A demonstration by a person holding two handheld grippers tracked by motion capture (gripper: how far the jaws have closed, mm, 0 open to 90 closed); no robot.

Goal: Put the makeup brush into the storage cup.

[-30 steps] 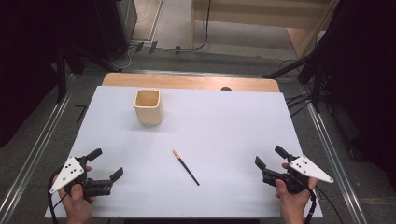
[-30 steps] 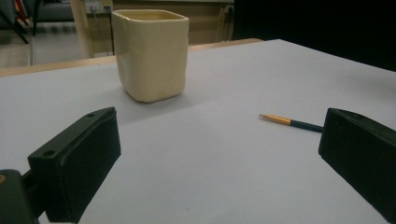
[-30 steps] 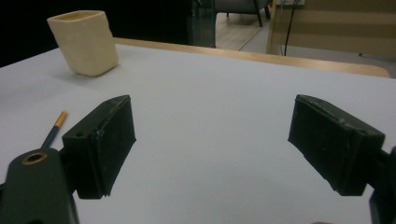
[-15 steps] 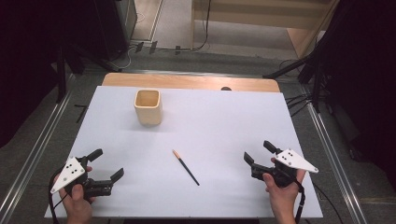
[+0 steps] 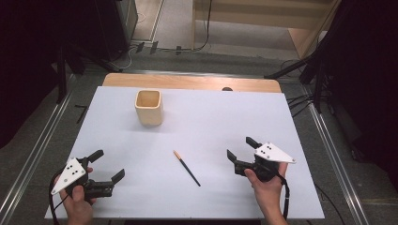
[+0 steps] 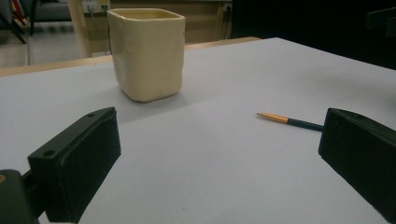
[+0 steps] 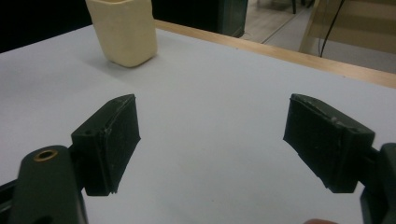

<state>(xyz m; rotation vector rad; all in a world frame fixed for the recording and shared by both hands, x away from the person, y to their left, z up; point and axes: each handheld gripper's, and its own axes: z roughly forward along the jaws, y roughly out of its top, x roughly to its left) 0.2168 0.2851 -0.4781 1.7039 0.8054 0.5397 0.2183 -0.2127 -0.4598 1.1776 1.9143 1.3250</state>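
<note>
A cream square cup (image 5: 149, 107) stands upright on the white table sheet (image 5: 211, 122) toward the back left. A thin dark pencil with an orange end (image 5: 187, 168) lies flat near the middle front. My left gripper (image 5: 109, 164) is held at the front left corner, open and empty; its own view looks at the cup (image 6: 146, 52) and the pencil (image 6: 289, 121) between wide jaws. My right gripper (image 5: 238, 148) is open to the right of the pencil, nothing between its fingers, and its view has the cup (image 7: 122, 30) at the upper left.
A wooden table edge (image 5: 187, 81) runs along the back of the sheet. Metal rails (image 5: 33, 154) flank the table on both sides. Cables (image 5: 155, 47) lie on the floor behind, and a wooden frame (image 5: 281, 18) stands at the back right.
My right gripper has moved left and a little forward, closer to the pencil. The left gripper, cup and pencil have stayed in place.
</note>
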